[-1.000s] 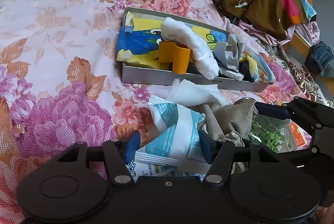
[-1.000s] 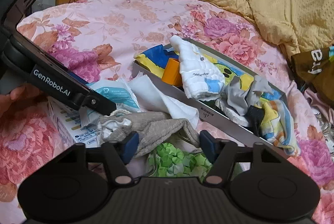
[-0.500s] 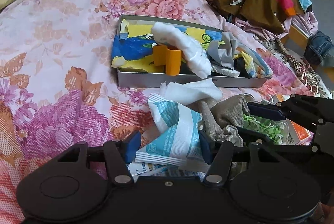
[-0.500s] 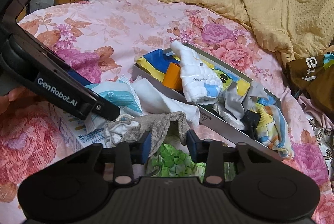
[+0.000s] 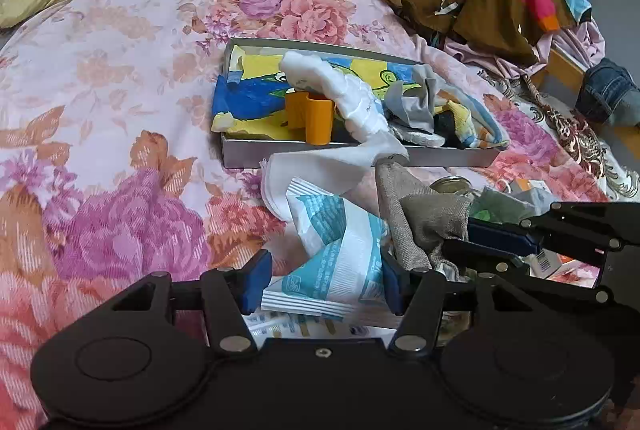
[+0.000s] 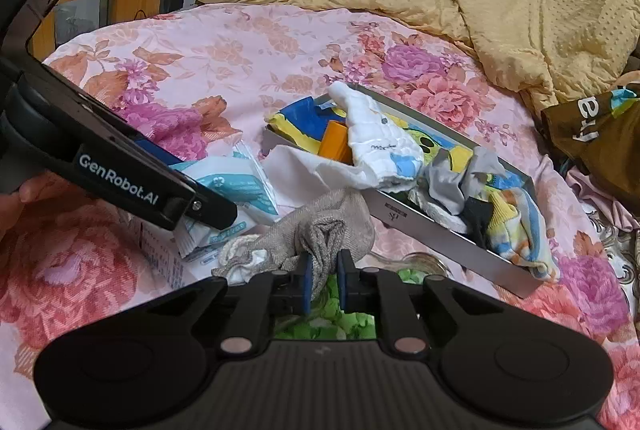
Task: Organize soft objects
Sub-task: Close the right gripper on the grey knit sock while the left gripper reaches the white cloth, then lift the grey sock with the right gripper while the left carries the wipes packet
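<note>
Left wrist view: left claw (image 5: 322, 284) spread apart, 2 blue pads flanking a teal-and-white packet (image 5: 340, 254), contact unclear. Beyond it, metal tray (image 5: 360, 157) of soft items. To its right, grey cloth (image 5: 424, 218).

Right wrist view: right claw (image 6: 323, 280) closing, pinching the grey cloth (image 6: 320, 234) between both pads. Ahead and right, the tray (image 6: 416, 220); left, the other claw (image 6: 208, 207).
</note>
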`<state>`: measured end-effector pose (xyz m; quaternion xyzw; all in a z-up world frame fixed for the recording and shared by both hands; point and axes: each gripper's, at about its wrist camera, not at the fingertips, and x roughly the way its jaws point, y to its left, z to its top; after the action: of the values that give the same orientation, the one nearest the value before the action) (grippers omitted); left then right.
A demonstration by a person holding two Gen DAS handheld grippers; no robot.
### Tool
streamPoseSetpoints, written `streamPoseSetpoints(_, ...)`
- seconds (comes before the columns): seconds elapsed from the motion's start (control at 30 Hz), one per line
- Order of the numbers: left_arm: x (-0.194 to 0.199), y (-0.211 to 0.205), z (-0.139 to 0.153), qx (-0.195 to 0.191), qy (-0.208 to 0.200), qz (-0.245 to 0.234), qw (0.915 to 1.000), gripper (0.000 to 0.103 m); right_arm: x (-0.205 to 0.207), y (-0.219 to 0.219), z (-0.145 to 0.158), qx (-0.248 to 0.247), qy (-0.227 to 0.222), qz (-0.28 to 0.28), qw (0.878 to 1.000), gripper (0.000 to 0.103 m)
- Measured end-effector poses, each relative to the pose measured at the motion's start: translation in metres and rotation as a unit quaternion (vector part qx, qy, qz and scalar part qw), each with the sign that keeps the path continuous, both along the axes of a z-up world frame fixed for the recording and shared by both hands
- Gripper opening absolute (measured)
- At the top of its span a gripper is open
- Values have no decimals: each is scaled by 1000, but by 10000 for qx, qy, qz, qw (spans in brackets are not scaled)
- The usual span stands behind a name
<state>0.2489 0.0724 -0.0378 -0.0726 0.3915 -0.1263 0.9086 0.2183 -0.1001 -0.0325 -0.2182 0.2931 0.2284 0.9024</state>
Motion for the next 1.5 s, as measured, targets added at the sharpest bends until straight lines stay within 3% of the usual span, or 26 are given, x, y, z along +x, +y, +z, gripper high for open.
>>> streamPoseSetpoints(0.27,-22,1,14,-382,-93,222,9990,58,-23,-10,11,26,-275,10,9996,12)
streamPoseSetpoints(0.63,-59,-4,41,-588,-499,457,9960,58,-54,-39,33,172,-707,-274,9970,12)
streamPoseSetpoints(1.0,-72,-10,73,-803,-1113,681,9882,58,-74,-56,71,322,-1543,-321,9870,12)
streamPoseSetpoints(1.27,-74,-7,98,-1038,-1586,1051,9762,58,-61,-59,116,638,-1855,-382,9798,12)
streamPoseSetpoints(1.5,-44,-9,117,-1018,-1869,1383,9673,59,-20,-61,145,670,-2230,-267,9721,12)
